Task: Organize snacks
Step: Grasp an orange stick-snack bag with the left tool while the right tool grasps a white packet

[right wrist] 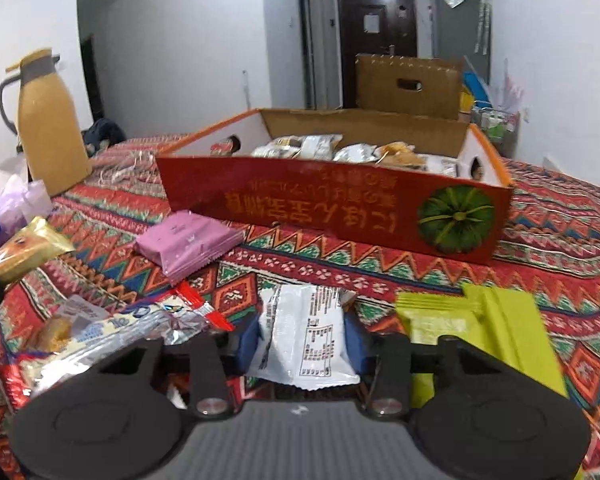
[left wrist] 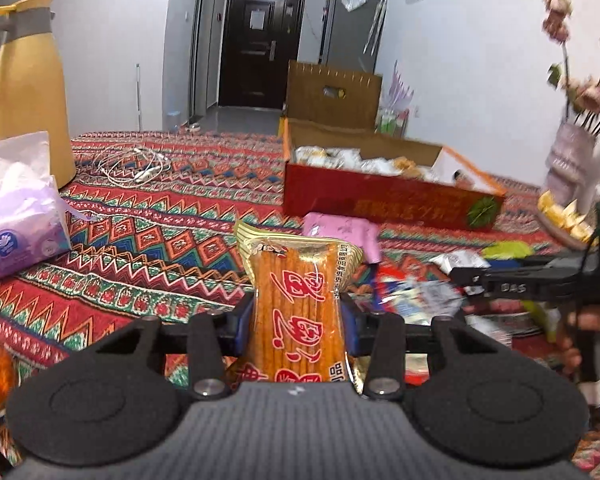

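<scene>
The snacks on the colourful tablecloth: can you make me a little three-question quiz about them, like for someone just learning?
1. True or false: the left hand-held gripper holds an orange packet of sticks.
2. Which packet sits between the pads of the right hand-held gripper? A) pink packet B) white packet C) green packet
3. Fill the gap: some snacks already lie inside the red ____ at the back of the table.

Key
1. True; its pads squeeze the packet's sides.
2. B, the white packet. The pink packet and the green packet lie on the tablecloth.
3. Box: the red box.
</scene>
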Demonstrator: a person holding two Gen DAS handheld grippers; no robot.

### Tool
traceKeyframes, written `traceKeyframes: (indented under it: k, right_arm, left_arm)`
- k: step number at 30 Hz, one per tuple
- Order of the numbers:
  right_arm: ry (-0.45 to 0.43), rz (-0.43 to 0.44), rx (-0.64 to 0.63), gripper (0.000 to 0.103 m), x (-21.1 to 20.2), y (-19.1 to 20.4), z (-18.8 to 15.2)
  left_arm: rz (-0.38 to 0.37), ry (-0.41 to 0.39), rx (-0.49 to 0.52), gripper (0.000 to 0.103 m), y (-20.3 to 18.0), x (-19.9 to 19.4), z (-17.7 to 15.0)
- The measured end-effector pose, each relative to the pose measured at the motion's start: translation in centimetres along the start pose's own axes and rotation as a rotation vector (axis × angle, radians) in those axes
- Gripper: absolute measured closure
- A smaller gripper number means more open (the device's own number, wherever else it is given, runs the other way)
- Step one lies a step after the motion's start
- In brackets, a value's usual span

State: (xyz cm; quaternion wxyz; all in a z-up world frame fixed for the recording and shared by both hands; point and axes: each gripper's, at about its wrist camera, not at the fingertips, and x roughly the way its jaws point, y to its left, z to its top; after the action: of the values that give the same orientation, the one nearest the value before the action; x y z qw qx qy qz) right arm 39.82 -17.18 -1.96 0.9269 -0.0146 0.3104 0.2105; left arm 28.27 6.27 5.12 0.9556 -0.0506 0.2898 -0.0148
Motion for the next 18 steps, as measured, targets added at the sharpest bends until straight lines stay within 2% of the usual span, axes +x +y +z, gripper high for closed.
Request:
traceKeyframes:
  k: [5,9,13,18]
  right_arm:
    - [-0.074,-0.034,0.022,0.062,-5.5,0.4,-1.6]
    - [-0.119,-0.043,0.03,0.061,-11.2,1.6,-4.3]
    - [-0.118,-0.033,0.073,0.061,-16.0,2.2,-7.7]
    - [-0.089,-0.073,0.12,0.061,-19.4,2.2,-11.6]
  left_arm:
    - [-0.065,-0.023,0.015,0.06,-2.2,-3.5,-0.8]
    - [-0.119,-0.019,0.053,0.06,-4.6,-5.4,-2.2]
    - [-0.168,-0.01,0.069,0.06,-6.7,-6.7,-3.5]
    - [-0.211,-0.014,0.102,0.059,-8.7,-7.9,-4.3]
